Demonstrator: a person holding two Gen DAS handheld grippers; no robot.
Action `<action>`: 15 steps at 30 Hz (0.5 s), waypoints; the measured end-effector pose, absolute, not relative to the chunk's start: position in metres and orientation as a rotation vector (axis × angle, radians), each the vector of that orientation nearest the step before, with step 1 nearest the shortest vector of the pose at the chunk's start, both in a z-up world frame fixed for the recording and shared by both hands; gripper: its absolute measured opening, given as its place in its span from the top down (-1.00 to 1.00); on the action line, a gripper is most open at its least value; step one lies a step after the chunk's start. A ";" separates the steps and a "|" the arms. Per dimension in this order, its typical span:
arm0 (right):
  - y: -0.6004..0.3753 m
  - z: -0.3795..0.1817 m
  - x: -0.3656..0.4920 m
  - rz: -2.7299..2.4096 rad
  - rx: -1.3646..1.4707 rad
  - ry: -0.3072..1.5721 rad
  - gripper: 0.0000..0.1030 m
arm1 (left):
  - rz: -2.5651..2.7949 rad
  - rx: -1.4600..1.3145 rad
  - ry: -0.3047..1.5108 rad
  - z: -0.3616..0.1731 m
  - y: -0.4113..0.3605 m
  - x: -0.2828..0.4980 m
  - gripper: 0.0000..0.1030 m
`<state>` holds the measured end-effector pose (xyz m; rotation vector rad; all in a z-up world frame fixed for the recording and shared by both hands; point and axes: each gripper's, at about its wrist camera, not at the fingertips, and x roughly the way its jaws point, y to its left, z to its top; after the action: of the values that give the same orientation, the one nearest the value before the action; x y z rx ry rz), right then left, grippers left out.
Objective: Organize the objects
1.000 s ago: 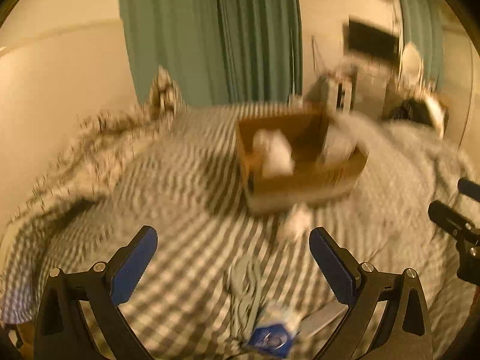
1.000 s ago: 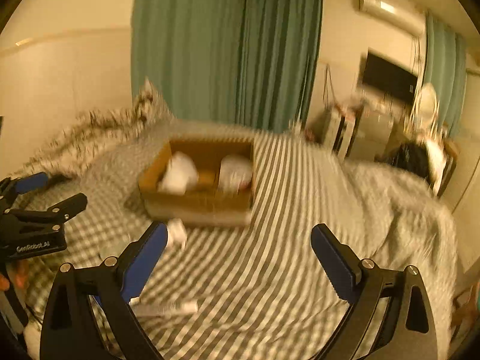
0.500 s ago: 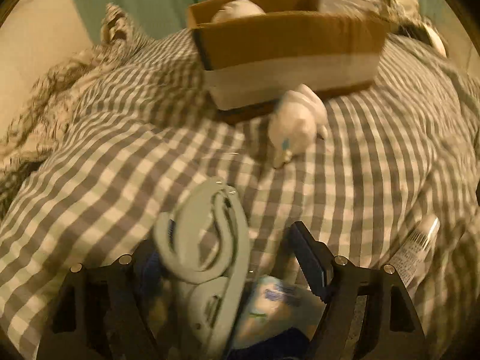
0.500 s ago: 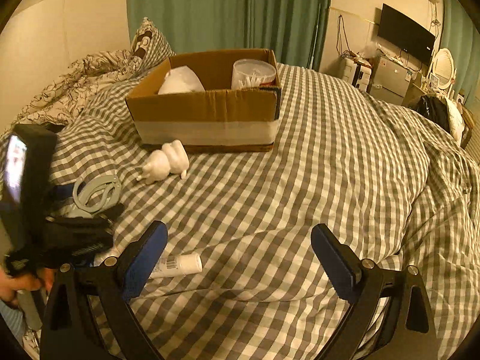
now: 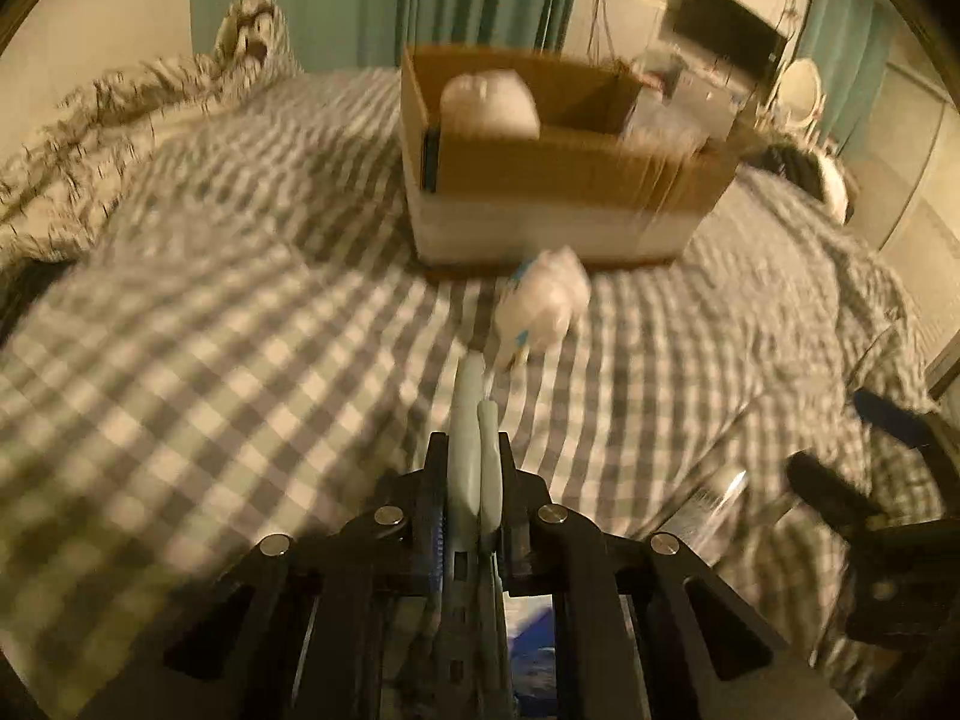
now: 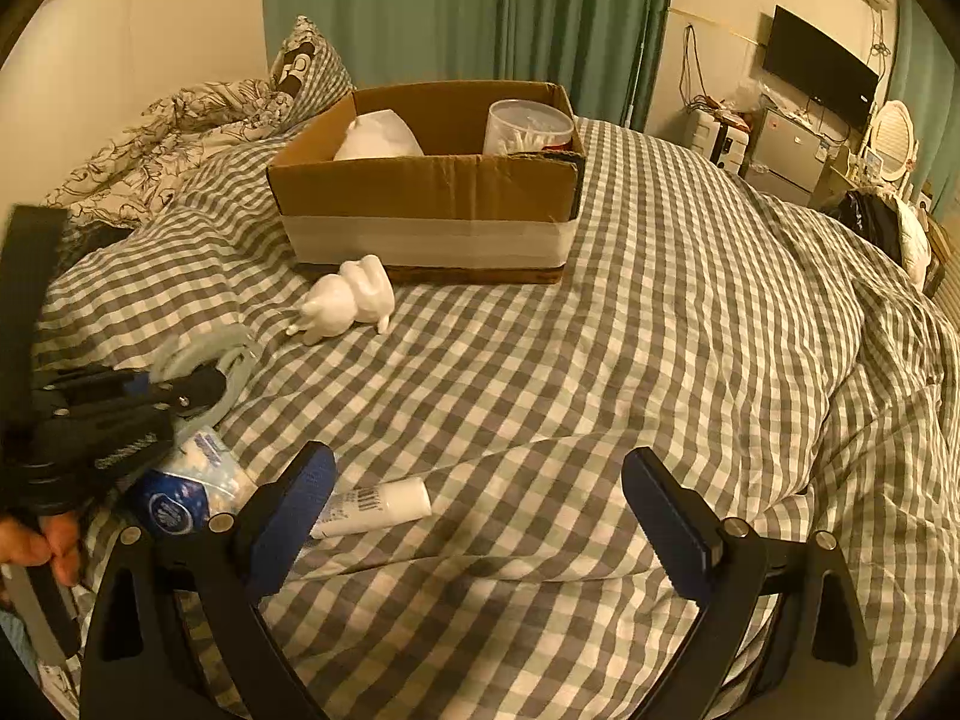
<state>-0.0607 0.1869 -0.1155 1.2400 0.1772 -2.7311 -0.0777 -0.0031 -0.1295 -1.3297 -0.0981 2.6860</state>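
My left gripper (image 5: 474, 450) is shut on a pale green plastic clip (image 5: 474, 414), seen edge-on and held above the checked bedspread; it also shows in the right wrist view (image 6: 198, 387) with the clip (image 6: 198, 354). A white figurine (image 6: 345, 300) lies in front of the cardboard box (image 6: 429, 228); the box holds a white rounded object (image 6: 378, 138) and a clear tub (image 6: 525, 129). My right gripper (image 6: 474, 516) is open and empty over the bed. A white tube (image 6: 375, 504) and a blue tissue pack (image 6: 186, 492) lie near its left finger.
The checked bedspread (image 6: 660, 360) covers the whole bed. A floral quilt (image 6: 162, 144) and pillow (image 6: 306, 72) are bunched at the back left. Green curtains hang behind. A TV and small fridge (image 6: 786, 150) stand at the far right.
My left gripper has closed on the green clip and lifted it off the bed. The right gripper has held still, open.
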 end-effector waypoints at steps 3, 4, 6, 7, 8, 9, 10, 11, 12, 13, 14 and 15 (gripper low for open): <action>0.180 -0.111 -0.070 -2.723 1.223 0.188 -0.88 | 2.748 -1.253 -0.052 -0.106 -0.010 -0.087 0.77; 0.178 -0.110 -0.073 -2.722 1.218 0.191 -0.88 | 2.770 -1.229 -0.036 -0.098 -0.014 -0.092 0.77; 0.171 -0.105 -0.083 -2.712 1.193 0.189 -0.88 | 2.809 -1.188 -0.011 -0.084 -0.020 -0.104 0.77; 0.165 -0.102 -0.090 -2.702 1.176 0.186 -0.88 | 2.824 -1.177 0.010 -0.080 -0.022 -0.110 0.77; 0.161 -0.101 -0.095 -2.695 1.169 0.186 -0.88 | 2.838 -1.166 0.022 -0.076 -0.024 -0.116 0.77; 0.156 -0.101 -0.100 -2.688 1.165 0.187 -0.88 | 2.848 -1.159 0.029 -0.073 -0.025 -0.122 0.77; 0.149 -0.101 -0.108 -2.674 1.159 0.184 -0.88 | 2.854 -1.155 0.040 -0.071 -0.026 -0.127 0.77; 0.144 -0.102 -0.114 -2.664 1.158 0.182 -0.88 | 2.858 -1.151 0.047 -0.070 -0.028 -0.133 0.77; 0.137 -0.105 -0.122 -2.647 1.162 0.180 -0.88 | 2.860 -1.152 0.052 -0.071 -0.030 -0.137 0.77; 0.131 -0.108 -0.129 -2.633 1.171 0.178 -0.88 | 2.860 -1.156 0.058 -0.072 -0.031 -0.143 0.77; 0.126 -0.112 -0.135 -2.621 1.182 0.177 -0.88 | 2.859 -1.159 0.062 -0.072 -0.032 -0.145 0.77; 0.120 -0.117 -0.144 -2.606 1.199 0.178 -0.88 | 2.857 -1.170 0.071 -0.076 -0.033 -0.148 0.77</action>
<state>-0.1440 0.1203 -0.1175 1.1990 0.1779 -2.6064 -0.1478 -0.0333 -0.0758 -1.1697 0.0707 2.8566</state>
